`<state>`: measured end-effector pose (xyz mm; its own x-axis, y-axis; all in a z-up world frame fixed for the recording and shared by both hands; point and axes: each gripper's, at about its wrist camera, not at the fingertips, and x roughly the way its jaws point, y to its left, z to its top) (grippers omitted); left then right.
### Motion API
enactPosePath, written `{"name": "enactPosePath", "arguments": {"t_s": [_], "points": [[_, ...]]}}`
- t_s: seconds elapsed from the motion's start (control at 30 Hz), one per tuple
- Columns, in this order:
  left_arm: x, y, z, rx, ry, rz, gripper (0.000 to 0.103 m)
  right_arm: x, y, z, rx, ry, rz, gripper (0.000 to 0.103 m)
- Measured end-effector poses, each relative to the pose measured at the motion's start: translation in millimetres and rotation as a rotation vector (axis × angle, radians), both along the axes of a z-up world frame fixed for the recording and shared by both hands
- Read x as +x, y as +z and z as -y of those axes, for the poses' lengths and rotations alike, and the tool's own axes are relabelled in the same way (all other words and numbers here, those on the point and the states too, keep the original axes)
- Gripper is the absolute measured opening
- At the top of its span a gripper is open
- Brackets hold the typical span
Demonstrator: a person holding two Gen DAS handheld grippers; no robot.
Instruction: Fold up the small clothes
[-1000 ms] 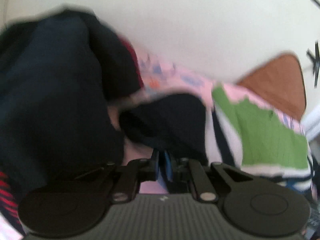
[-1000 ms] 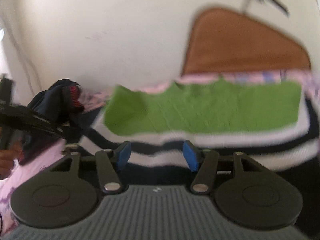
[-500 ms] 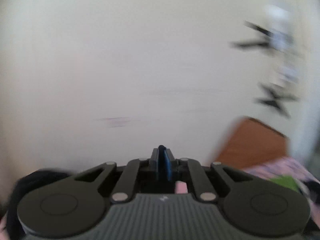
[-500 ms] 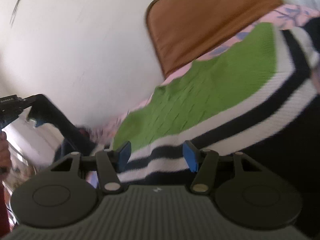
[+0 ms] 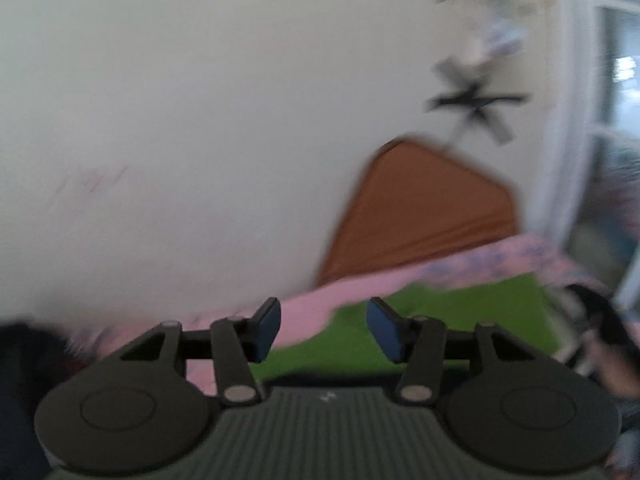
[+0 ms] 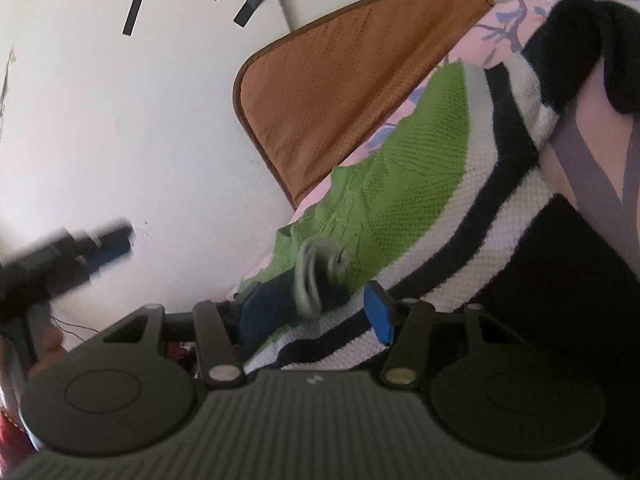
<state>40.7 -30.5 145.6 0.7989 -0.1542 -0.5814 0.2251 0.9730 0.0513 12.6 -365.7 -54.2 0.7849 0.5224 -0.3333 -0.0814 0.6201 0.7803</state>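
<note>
- My left gripper (image 5: 324,330) is hanging in the air with its blue pads (image 5: 267,328) spread wide and nothing between them; this view is smeared with blur.
- Past those pads I am seeing the green part of the knit sweater (image 5: 460,312) lying on a pink floral sheet (image 5: 316,308), and the sheet's near edge is running under the left pad.
- An orange-brown mat (image 5: 420,208) is lying beyond the sheet on the white surface (image 5: 180,120), with black tape crosses (image 5: 476,102) stuck near it.
- My right gripper (image 6: 316,308) is reaching over the same sweater (image 6: 400,208), which is showing green, white and black bands in this view; the pads are standing well apart.
- A bunched fold of the sweater's near edge, blurred, is sitting between the pads, close against the left one; I cannot tell whether either pad is actually touching it.
- In the right wrist view the sweater is lying spread over the pink sheet (image 6: 504,28), which is overlapping the mat (image 6: 352,80).
- A black garment (image 6: 576,40) is lying at the sweater's far right end, partly on a pale pink and grey cloth (image 6: 592,168).
- The left gripper (image 6: 104,242) is showing at the left of the right wrist view as a blurred dark shape with a blue tip, over the white surface (image 6: 120,120) and apart from the sweater.
</note>
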Motion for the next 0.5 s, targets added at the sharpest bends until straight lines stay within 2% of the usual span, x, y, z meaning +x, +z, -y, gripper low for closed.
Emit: {"name": "enactPosePath", "arguments": {"t_s": [0.07,0.13,0.23,0.3,0.4,0.47,0.5], "points": [[5.9,-20.7,-23.1,0.002,0.067,-0.063,0.056,-6.0,6.4,-0.8,-0.051,-0.035,0.021,0.061],[11.3,-41.0,-42.0,-0.029,0.108,-0.126,0.056,-12.5,15.2,-2.6,-0.106,-0.043,0.052,0.064],[10.3,-61.2,-76.5,-0.103,0.143,-0.188,0.056,-15.6,33.6,-15.1,-0.262,0.065,0.083,0.064],[11.8,-74.2,-85.1,-0.147,0.153,-0.217,0.055,-21.9,49.4,-34.9,-0.455,0.177,0.144,0.066],[16.7,-88.0,-90.7,-0.207,0.14,-0.257,0.055,-28.7,55.8,-73.0,-0.763,0.347,0.244,0.071],[14.7,-94.6,-87.7,-0.233,0.119,-0.267,0.054,-30.2,47.0,-89.8,-0.933,0.391,0.279,0.067],[12.6,-96.8,-83.9,-0.237,0.107,-0.269,0.052,-25.7,42.2,-96.3,-0.991,0.411,0.287,0.061]]}}
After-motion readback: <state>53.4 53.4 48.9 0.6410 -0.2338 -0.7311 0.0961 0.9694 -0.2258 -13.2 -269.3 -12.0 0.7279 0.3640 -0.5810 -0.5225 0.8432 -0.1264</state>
